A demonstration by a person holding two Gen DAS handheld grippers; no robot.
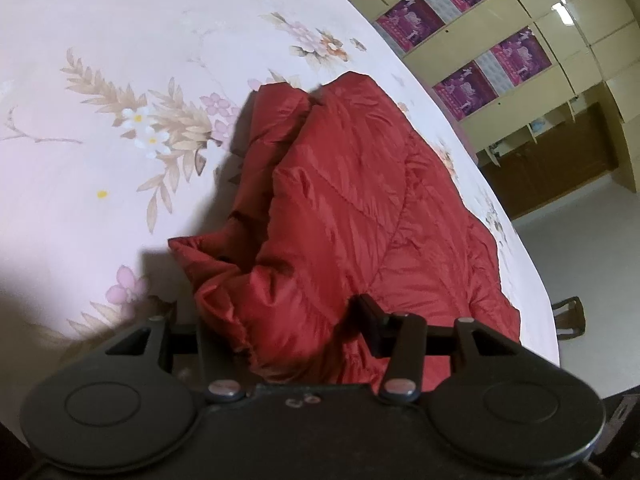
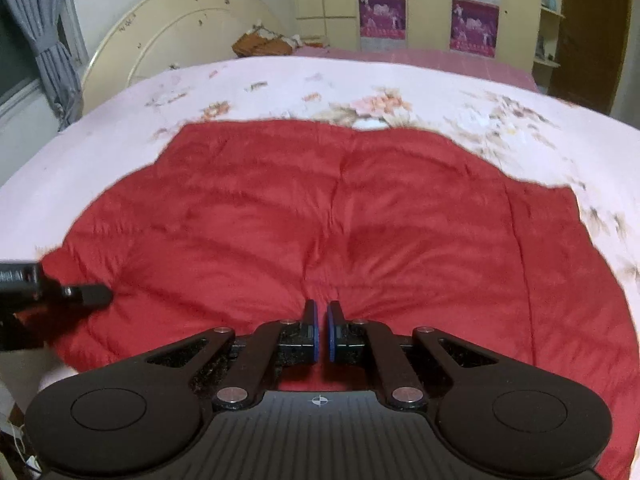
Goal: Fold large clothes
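Note:
A red quilted jacket (image 2: pixel 340 216) lies on a bed with a pink floral sheet (image 2: pixel 280 84). In the left wrist view the jacket (image 1: pixel 352 200) is bunched up and lifted in front of the camera. My left gripper (image 1: pixel 304 320) is shut on the jacket's near edge; one finger (image 1: pixel 372 320) shows, the other is hidden under fabric. It also shows at the left edge of the right wrist view (image 2: pixel 86 295). My right gripper (image 2: pixel 322 322) is shut, its blue pads nearly together, pinching the jacket's near edge.
The floral sheet (image 1: pixel 120 80) spreads left of the jacket. A round cream headboard (image 2: pixel 160 36) and grey curtain (image 2: pixel 52 40) stand behind the bed. Yellow cabinets with purple posters (image 1: pixel 500 40) line the wall. Bare floor (image 1: pixel 592 260) lies beyond the bed's edge.

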